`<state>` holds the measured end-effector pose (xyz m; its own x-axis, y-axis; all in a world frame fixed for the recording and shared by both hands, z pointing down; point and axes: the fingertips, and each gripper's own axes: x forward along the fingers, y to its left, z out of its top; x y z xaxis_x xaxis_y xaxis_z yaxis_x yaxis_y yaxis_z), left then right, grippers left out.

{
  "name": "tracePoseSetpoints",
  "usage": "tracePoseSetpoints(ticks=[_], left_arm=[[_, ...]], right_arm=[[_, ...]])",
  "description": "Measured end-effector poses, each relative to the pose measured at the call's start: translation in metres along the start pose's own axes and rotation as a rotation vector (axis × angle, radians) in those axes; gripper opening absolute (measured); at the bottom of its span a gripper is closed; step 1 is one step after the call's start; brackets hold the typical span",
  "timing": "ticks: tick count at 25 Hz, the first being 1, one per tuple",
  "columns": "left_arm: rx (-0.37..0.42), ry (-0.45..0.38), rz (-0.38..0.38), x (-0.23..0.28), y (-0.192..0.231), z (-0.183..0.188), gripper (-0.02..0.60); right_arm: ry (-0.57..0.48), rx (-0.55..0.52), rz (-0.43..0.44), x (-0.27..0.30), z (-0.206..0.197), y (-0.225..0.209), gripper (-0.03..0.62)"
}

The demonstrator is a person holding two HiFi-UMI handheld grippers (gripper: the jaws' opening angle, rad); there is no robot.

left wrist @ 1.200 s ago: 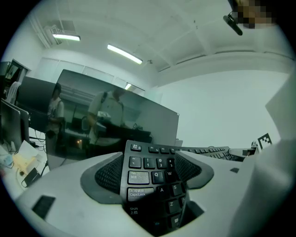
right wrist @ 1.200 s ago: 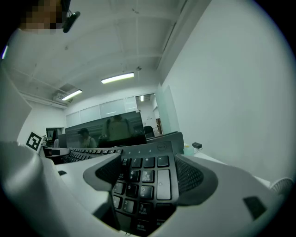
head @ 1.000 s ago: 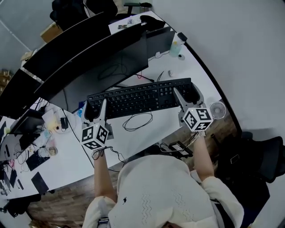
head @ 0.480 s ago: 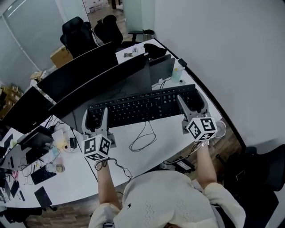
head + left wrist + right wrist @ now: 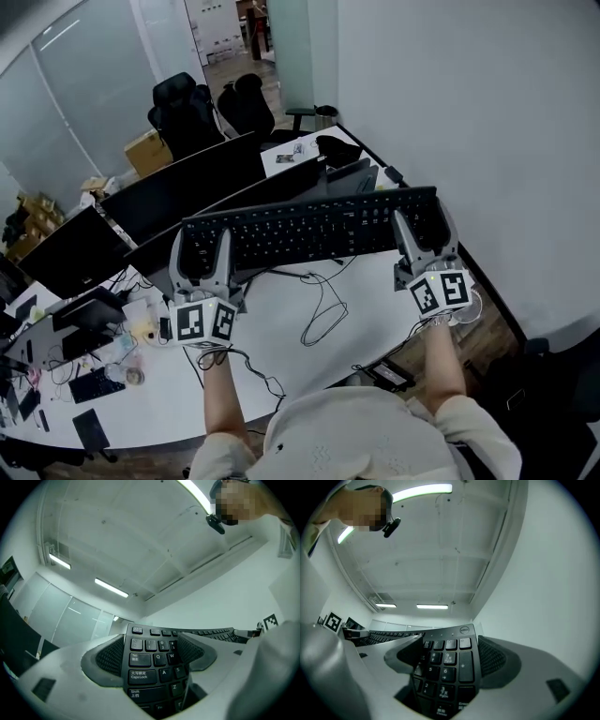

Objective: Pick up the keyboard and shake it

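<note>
A black keyboard (image 5: 309, 228) hangs in the air above the white desk (image 5: 281, 323), keys tilted toward me. My left gripper (image 5: 200, 255) is shut on its left end, and the letter keys (image 5: 150, 660) sit between the jaws in the left gripper view. My right gripper (image 5: 422, 234) is shut on its right end, clamping the number pad (image 5: 445, 667). The keyboard's black cable (image 5: 323, 305) trails down in a loop onto the desk.
Several dark monitors (image 5: 178, 192) stand behind the keyboard. Small clutter and cables (image 5: 84, 347) lie at the desk's left. A small fan (image 5: 469, 305) sits by the right edge. Office chairs (image 5: 187, 103) stand beyond the desk, and a white wall is at the right.
Both grippers have lifted the keyboard off the desk and raised it toward me. Its cable has been pulled up with it, and the view has tilted up.
</note>
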<state>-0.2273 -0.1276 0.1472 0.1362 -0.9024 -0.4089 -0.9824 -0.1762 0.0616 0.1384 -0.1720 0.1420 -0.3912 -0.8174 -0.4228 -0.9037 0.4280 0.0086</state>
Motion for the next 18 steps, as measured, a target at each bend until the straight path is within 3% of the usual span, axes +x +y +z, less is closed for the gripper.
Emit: tracePoseSetpoints(ticks=[10, 14, 16, 18], left_arm=[[0.096, -0.297, -0.042, -0.017, -0.019, 0.073, 0.333], [0.151, -0.440, -0.051, -0.047, -0.033, 0.108, 0.333], [0.154, -0.457, -0.051, -0.054, -0.035, 0.111, 0.333], [0.132, -0.408, -0.040, -0.051, -0.030, 0.101, 0.333]], right_arm=[[-0.289, -0.070, 0.026, -0.019, 0.068, 0.013, 0.356], [-0.419, -0.093, 0.051, -0.044, 0.099, 0.024, 0.356], [-0.440, -0.098, 0.060, -0.050, 0.104, 0.027, 0.356], [-0.397, -0.098, 0.057, -0.046, 0.098, 0.025, 0.356]])
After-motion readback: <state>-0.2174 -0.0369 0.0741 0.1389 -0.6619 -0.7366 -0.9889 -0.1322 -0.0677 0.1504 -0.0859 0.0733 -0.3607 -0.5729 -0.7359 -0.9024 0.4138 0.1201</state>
